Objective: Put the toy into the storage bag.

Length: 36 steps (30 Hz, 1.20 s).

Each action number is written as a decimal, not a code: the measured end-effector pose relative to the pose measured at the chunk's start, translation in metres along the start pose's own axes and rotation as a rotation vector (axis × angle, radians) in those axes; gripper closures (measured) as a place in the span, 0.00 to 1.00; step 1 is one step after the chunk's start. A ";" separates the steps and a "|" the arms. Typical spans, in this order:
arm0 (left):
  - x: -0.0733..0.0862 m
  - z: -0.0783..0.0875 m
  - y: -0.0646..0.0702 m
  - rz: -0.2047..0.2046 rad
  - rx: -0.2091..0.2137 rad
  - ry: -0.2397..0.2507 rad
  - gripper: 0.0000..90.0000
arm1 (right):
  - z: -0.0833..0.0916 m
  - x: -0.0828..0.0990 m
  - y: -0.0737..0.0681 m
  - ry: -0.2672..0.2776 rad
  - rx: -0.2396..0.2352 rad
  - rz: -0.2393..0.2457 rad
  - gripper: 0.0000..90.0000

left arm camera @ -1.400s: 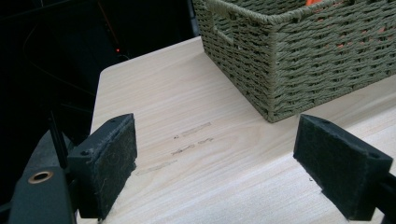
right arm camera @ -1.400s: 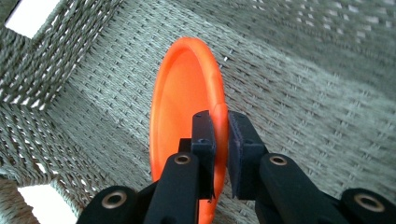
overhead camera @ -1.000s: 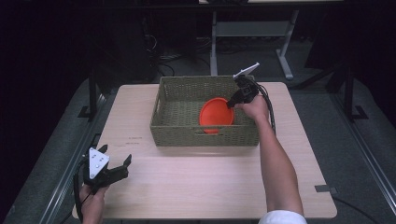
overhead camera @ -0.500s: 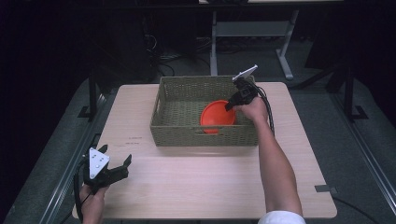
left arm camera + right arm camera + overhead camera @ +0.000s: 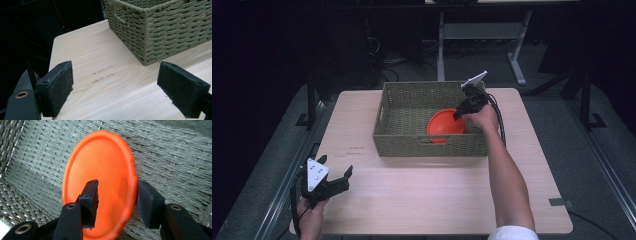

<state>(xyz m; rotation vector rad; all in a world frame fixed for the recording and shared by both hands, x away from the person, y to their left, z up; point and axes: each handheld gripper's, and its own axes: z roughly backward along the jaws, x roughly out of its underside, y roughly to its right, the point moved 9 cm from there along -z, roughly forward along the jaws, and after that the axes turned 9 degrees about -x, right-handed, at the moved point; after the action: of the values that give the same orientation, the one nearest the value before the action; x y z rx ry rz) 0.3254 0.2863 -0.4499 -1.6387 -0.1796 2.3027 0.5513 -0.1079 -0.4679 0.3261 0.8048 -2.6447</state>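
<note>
An orange plate [image 5: 444, 125] lies tilted in the right part of the woven green basket [image 5: 412, 145], leaning toward its front wall. My right gripper [image 5: 462, 111] reaches into the basket from the right. In the right gripper view the plate [image 5: 100, 170] has its rim between the jaws of my right gripper [image 5: 117, 186]: one jaw is over the plate's face, the other outside the rim. The jaws have just been opening and no longer pinch the rim. My left gripper [image 5: 335, 166] rests open near the table's front left corner, with bare table between the jaws of that gripper [image 5: 116, 67].
The basket [image 5: 162, 32] stands at the back middle of the light wooden table [image 5: 422, 190]. The basket's woven floor [image 5: 175, 157] surrounds the plate. Dark floor and a metal stand lie beyond the far edge.
The right gripper's jaws have spread apart from the plate's rim. The plate stays in the basket, and both hands have hardly moved.
</note>
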 end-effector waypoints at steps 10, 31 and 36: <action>0.000 0.000 -0.001 -0.002 -0.002 -0.003 0.14 | 0.007 -0.001 0.002 0.029 -0.001 -0.009 0.57; 0.000 0.000 0.001 -0.002 0.001 -0.002 0.14 | 0.044 0.002 -0.033 0.120 -0.155 0.100 0.45; 0.000 0.000 0.001 -0.002 -0.001 -0.002 0.14 | 0.053 0.004 -0.039 0.140 -0.180 0.121 0.42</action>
<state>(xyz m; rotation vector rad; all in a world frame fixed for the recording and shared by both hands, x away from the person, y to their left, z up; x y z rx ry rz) 0.3249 0.2852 -0.4500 -1.6357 -0.1830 2.3036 0.5258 -0.1097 -0.4071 0.4997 1.0255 -2.4374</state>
